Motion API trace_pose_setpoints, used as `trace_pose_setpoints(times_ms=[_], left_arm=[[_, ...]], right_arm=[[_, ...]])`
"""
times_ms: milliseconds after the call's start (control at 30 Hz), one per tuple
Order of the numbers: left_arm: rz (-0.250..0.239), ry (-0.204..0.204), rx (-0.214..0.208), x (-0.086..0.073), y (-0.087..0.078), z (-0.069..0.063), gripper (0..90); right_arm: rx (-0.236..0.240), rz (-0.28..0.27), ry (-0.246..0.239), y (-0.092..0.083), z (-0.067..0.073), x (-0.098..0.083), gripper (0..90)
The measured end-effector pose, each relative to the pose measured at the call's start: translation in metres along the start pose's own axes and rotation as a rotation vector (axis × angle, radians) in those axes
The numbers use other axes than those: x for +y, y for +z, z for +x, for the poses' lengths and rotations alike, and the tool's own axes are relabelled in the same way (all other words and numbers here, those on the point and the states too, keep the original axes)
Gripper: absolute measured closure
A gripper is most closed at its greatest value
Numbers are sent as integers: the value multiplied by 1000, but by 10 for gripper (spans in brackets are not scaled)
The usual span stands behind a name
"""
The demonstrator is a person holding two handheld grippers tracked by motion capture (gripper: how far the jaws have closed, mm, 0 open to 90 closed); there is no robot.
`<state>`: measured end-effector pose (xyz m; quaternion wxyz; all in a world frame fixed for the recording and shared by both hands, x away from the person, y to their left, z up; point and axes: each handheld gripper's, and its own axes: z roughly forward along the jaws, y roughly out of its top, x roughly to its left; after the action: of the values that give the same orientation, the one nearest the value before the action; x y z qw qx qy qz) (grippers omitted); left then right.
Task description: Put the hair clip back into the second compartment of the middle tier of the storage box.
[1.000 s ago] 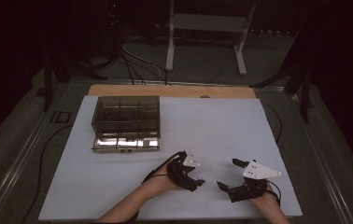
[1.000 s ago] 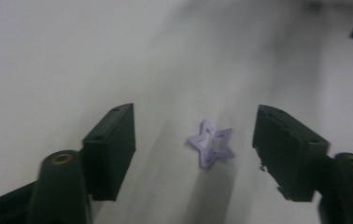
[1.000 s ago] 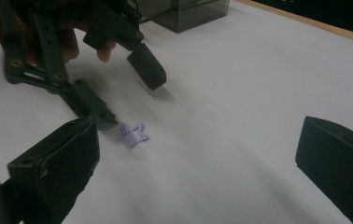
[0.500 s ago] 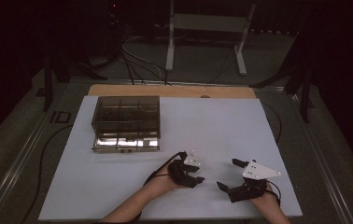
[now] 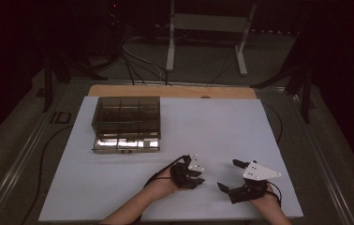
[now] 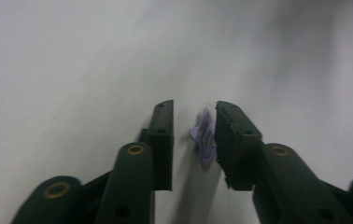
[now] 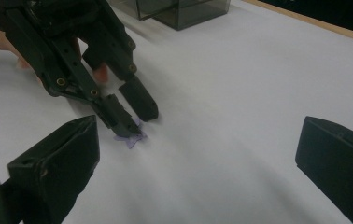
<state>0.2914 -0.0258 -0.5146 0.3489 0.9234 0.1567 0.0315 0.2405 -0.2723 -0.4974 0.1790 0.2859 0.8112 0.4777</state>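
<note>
Dark floor with cables and a metal stand lies beyond the table, whose white sheet (image 5: 222, 126) covers most of a wooden top. On that sheet, near the front edge and between the two hands, lies a small purple piece (image 6: 204, 136), flat and ridged on its upper face. In the left gripper view it sits between the two black jaws, touching or all but touching the right-hand jaw, with a clear strip of white sheet between it and the other jaw. The left gripper (image 6: 194, 114) has just been closing its jaws around the piece; the pads do not yet press on it from both sides, so it is not gripped. In the right gripper view the same gripper (image 7: 135, 116) points down at the sheet, its tips at the purple piece (image 7: 131, 138), which pokes out from under the nearer tip.

Just to the right in the high view, the right gripper (image 5: 229, 176) rests low over the sheet with its jaws spread wide and nothing between them; its own view shows the two jaws far apart at either side of bare sheet. The left gripper (image 5: 197, 177) lies close beside it.

Well apart, toward the far left of the sheet, stands a smoky see-through box (image 5: 126, 123) with compartments.
</note>
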Motion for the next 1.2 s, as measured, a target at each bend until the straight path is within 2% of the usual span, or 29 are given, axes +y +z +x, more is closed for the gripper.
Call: trace_pose_setpoints(times_ms=[100, 233, 300, 333, 433, 533, 633, 667, 700, 933, 967, 1200], left_arm=[[11, 2, -10, 1, 0, 1, 759], [6, -15, -19, 3, 0, 2, 812], [9, -10, -17, 3, 0, 2, 816], [-5, -17, -16, 4, -1, 1, 834], [-1, -8, -21, 5, -2, 0, 867], [-8, -3, -46, 6, -5, -1, 893], [0, 7, -49, 7, -6, -1, 897], [-10, -9, -55, 7, -6, -1, 900], [-8, -7, -61, 7, -6, 0, 900], [-41, -18, -47, 8, -10, 3, 900], [-49, -30, -44, 8, -10, 4, 900], [-44, -49, -52, 7, -15, 6, 900]], right_arm=[[0, 1, 0, 0, 0, 0, 1], [-1, 2, -2, 0, 0, 0, 1], [-1, 3, -2, 0, 0, 0, 1], [-1, 4, -2, 0, 0, 0, 1], [-1, 8, -2, 1, 0, 0, 1], [0, 9, -4, 1, 0, 0, 1], [0, 9, -3, 1, 0, 0, 1], [0, 9, -3, 1, 0, 0, 1], [1, 8, -3, 1, 0, 0, 1], [1, 6, -2, 0, 0, 0, 1], [1, 6, -2, 0, 0, 0, 1], [1, 5, -2, 0, -1, 0, 1]])
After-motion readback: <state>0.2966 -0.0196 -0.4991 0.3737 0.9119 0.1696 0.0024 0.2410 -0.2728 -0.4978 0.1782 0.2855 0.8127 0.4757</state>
